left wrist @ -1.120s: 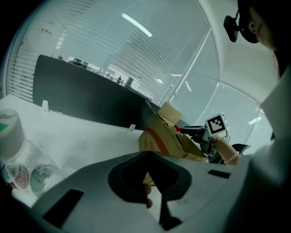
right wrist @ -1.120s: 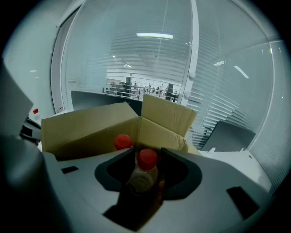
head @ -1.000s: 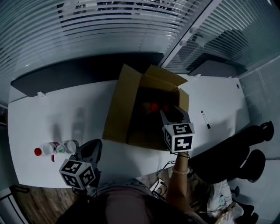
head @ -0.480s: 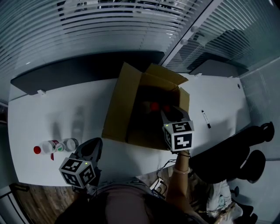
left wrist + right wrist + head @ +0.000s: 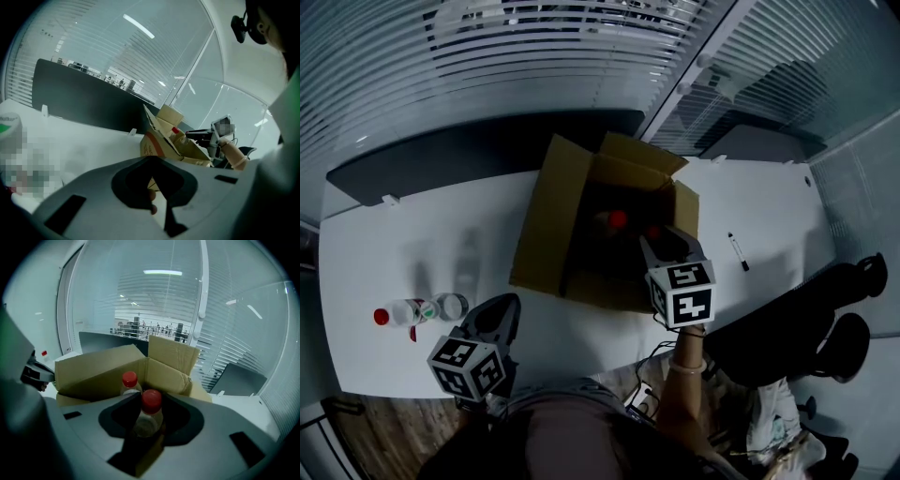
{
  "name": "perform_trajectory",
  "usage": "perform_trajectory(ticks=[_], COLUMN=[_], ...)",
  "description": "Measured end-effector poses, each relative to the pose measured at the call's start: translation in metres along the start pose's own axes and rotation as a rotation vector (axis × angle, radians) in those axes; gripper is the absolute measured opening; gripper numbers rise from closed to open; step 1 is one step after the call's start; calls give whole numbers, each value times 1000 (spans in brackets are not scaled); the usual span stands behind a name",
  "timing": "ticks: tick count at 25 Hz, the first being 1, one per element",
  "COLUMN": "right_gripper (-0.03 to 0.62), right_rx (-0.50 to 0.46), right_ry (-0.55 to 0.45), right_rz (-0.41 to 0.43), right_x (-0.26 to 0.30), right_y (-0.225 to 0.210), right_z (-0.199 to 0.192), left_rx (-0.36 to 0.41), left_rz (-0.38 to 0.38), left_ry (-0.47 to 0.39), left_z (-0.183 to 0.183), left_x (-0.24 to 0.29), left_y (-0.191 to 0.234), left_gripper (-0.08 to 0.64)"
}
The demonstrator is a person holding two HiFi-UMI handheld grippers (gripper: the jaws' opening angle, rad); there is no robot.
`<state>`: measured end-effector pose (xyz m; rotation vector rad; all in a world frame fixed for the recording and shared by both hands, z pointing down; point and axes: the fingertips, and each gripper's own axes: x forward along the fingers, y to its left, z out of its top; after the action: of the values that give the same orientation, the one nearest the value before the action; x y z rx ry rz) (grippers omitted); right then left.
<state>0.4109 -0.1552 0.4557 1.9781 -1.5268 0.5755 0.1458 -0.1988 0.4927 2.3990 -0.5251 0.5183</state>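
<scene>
An open cardboard box (image 5: 546, 220) stands on the white table (image 5: 412, 244). My right gripper (image 5: 663, 246) reaches over the box's near right side, shut on a clear bottle with a red cap (image 5: 150, 413). A second red-capped bottle (image 5: 129, 381) stands inside the box (image 5: 93, 371) just beyond it. My left gripper (image 5: 501, 315) hovers at the table's near edge, left of the box, jaws together and nothing between them (image 5: 153, 186). Two bottles lie on the table left of it, one with a red cap (image 5: 398, 313) and one beside it (image 5: 448, 306).
A dark panel (image 5: 469, 150) runs along the table's far edge before glass walls with blinds. A pen (image 5: 737, 252) lies right of the box. A dark office chair (image 5: 830, 323) stands off the table's right end.
The right gripper has lifted its bottle slightly, so the second bottle in the box shows more fully. The left gripper has stayed put.
</scene>
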Motion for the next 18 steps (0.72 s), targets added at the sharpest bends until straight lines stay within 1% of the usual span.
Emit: perform_trajectory(ticks=[6,11,18], right_gripper=[156,156,156], right_rx=[-15,-7,-27], right_ry=[-43,-117,-214], right_rz=[13,8,1], right_x=[-25,-50,-82], right_y=[7,9,13], right_z=[12,30,57], left_rx=[10,36,67], left_rz=[-12,-4,-14], left_ry=[-33,-26,-64], left_z=[2,3,8], left_x=[-9,-21,-40], left_y=[-5,-11,-22], left_gripper=[8,8,8])
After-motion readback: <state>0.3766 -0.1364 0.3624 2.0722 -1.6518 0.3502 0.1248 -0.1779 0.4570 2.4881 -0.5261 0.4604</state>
